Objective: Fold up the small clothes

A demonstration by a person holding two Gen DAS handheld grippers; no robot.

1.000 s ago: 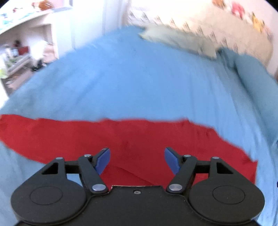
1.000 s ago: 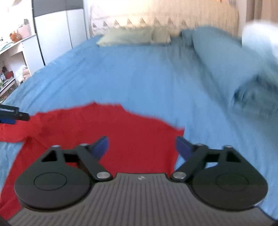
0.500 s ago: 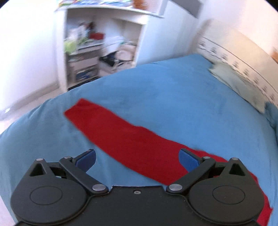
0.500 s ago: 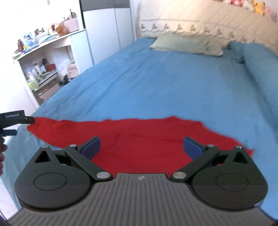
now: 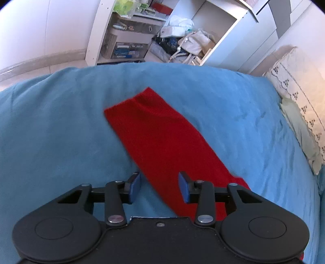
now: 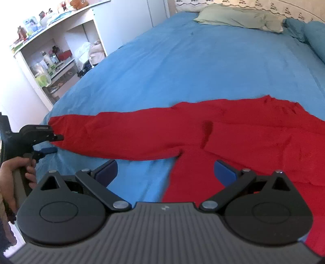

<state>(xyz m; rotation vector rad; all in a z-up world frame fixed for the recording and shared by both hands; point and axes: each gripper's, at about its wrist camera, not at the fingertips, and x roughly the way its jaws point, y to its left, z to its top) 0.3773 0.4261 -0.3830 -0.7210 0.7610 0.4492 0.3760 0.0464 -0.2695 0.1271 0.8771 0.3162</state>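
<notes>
red cloth runs from 11 o'clock down toward 5 in the left wrist view, flat on the blue bed; the left gripper is closing over its edge, pads not yet pressing. in the right wrist view the garment spreads from 9 to 3, and the right gripper hangs wide apart above it, empty. likely the sleeve fold: next, pinch the sleeve and carry it inward.

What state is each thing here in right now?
Red garment: spread flat on the bed, one sleeve stretched out sideways, not yet folded.
Left claw: closing, sleeve edge between its fingers, not yet pinched.
Right claw: open, over the garment, holding nothing.
Bed: covered by a smooth blue sheet.
Pillow: lying flat at the head.
</notes>
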